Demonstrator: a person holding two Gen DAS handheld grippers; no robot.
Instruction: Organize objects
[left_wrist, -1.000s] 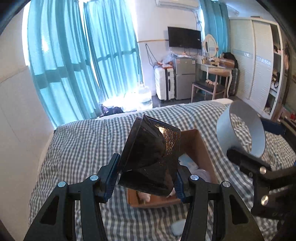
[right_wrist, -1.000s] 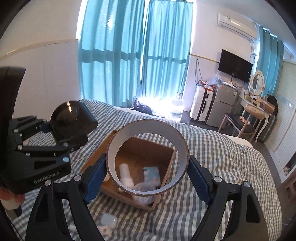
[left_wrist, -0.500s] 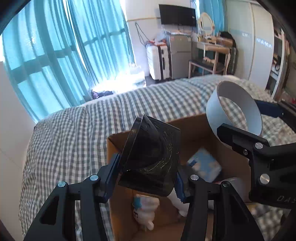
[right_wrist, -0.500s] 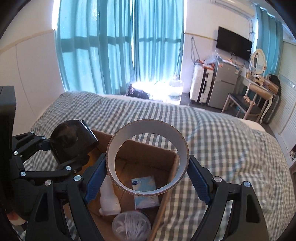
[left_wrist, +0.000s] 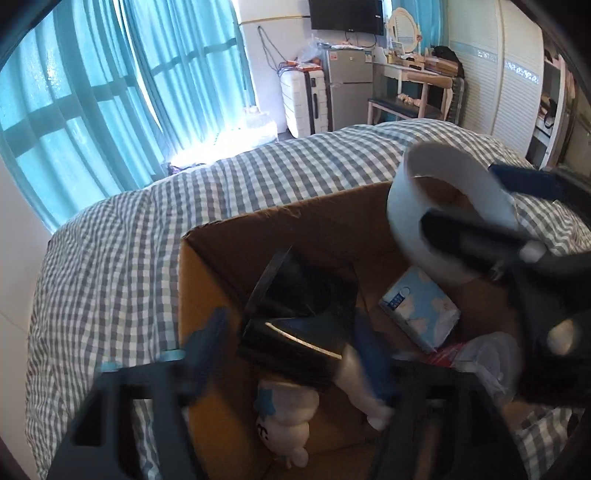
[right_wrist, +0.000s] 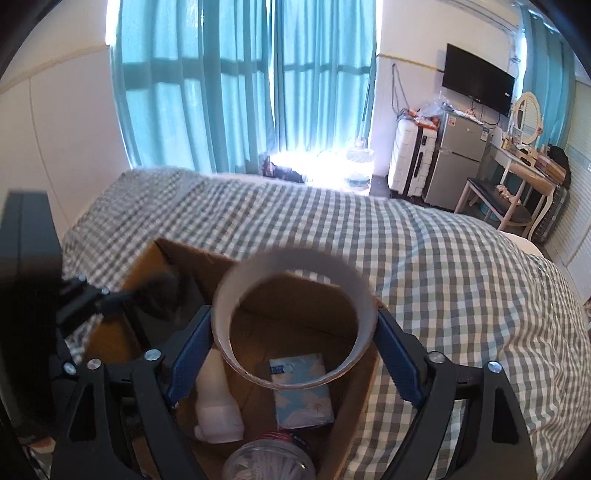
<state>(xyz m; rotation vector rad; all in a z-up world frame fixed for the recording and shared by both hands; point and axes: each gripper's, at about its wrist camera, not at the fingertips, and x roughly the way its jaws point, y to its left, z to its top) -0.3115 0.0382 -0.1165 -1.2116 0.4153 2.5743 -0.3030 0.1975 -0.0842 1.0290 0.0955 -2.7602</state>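
Note:
An open cardboard box (left_wrist: 207, 302) lies on the checked bed; it also shows in the right wrist view (right_wrist: 155, 254). My left gripper (left_wrist: 291, 339) is shut on a dark translucent cup (left_wrist: 299, 325) and holds it inside the box, low over its contents. My right gripper (right_wrist: 293, 350) is shut on a wide white tape ring (right_wrist: 291, 266), held above the box's right half; the ring also shows in the left wrist view (left_wrist: 443, 206). In the box lie a blue tissue pack (left_wrist: 421, 314), a white bottle (right_wrist: 218, 402), a white plush toy (left_wrist: 284, 417) and a clear round container (right_wrist: 266, 461).
The grey-and-white checked bedspread (right_wrist: 443, 277) surrounds the box. Teal curtains (right_wrist: 240, 81) hang behind the bed. A suitcase, small fridge (right_wrist: 458, 158), dressing table and chair stand at the far right. A white wall (right_wrist: 62, 122) runs along the bed's left side.
Both grippers have moved down toward the box. The left gripper has carried the dark cup down into the box. The right gripper has lowered the tape ring closer over the box.

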